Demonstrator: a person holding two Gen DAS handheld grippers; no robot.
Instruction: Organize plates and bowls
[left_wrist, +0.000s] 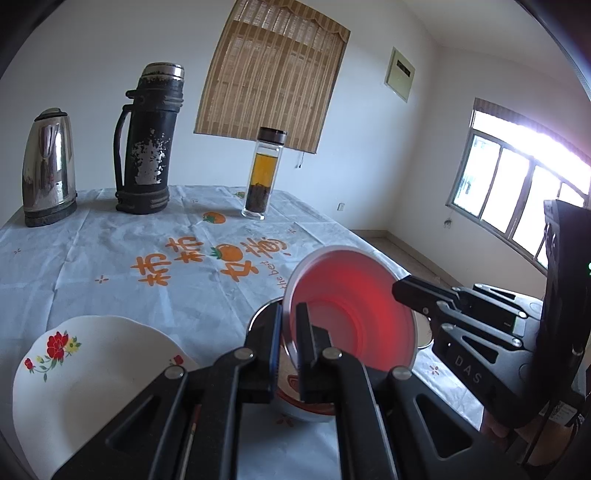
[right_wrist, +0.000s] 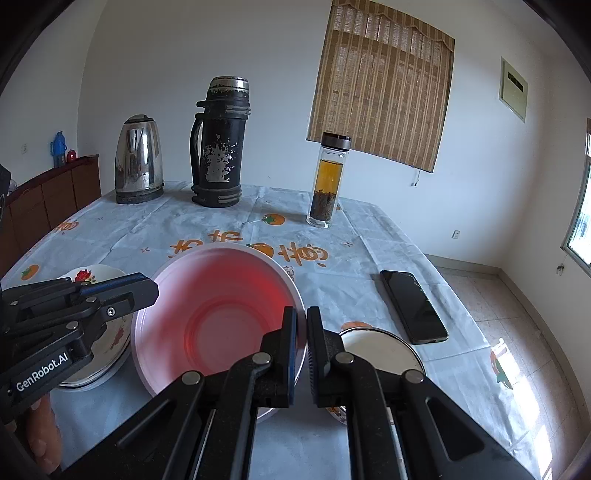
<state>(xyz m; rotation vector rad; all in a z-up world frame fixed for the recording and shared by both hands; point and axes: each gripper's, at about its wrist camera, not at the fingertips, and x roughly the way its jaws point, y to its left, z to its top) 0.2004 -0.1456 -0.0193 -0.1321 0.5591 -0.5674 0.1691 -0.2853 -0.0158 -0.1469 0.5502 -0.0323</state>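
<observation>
A translucent red-and-white plastic bowl (left_wrist: 351, 306) (right_wrist: 218, 317) is held in the air between both grippers. My left gripper (left_wrist: 290, 332) is shut on its left rim. My right gripper (right_wrist: 302, 332) is shut on its right rim, and it also shows at the right of the left wrist view (left_wrist: 413, 299). A white bowl with a red pattern (left_wrist: 306, 406) sits under the plastic bowl. A white flowered plate (left_wrist: 92, 369) lies at the front left and shows behind my left gripper in the right wrist view (right_wrist: 107, 339). A metal-rimmed dish (right_wrist: 380, 350) lies on the right.
A steel kettle (left_wrist: 48, 166), a worn black thermos (left_wrist: 151, 144) and a glass tea bottle (left_wrist: 262, 173) stand at the back of the table (left_wrist: 129, 240). A black phone (right_wrist: 413, 306) lies near the right table edge. A wooden cabinet (right_wrist: 48, 199) stands at left.
</observation>
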